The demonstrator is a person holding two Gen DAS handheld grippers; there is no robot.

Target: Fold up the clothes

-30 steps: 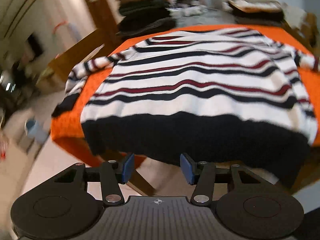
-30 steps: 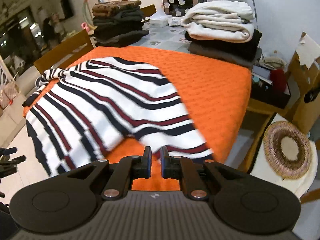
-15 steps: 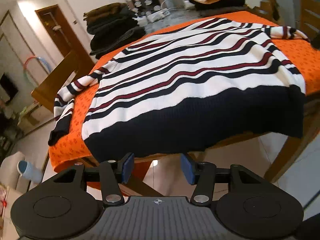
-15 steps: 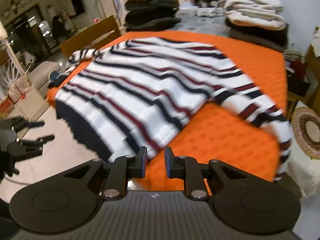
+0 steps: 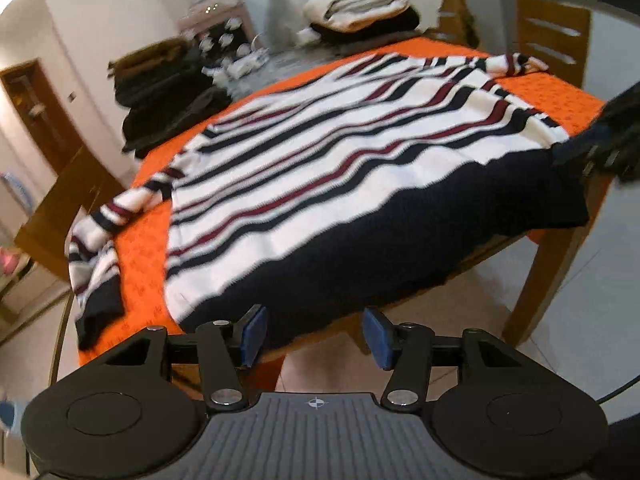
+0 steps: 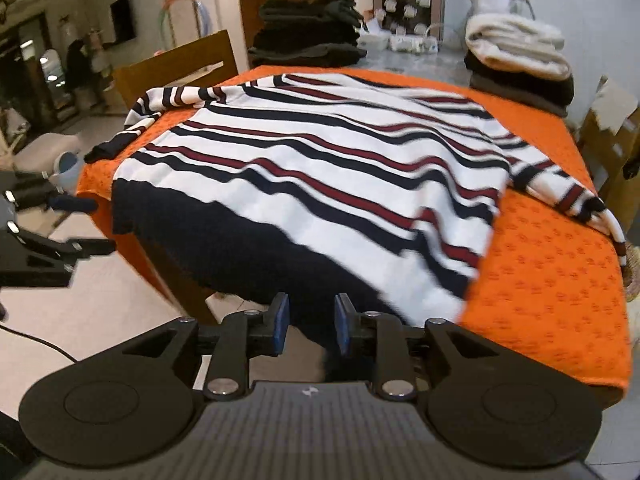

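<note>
I see striped sweater [image 5: 352, 168] spread flat on orange tablecloth [image 6: 552, 280], dark hem band hanging over near table edge. My left gripper [image 5: 316, 334] fingers wide apart, empty, just below hem near its left corner, not touching. My right gripper [image 6: 308, 322] fingers narrower but parted, empty, dark hem just beyond tips; contact I cannot tell.
</note>
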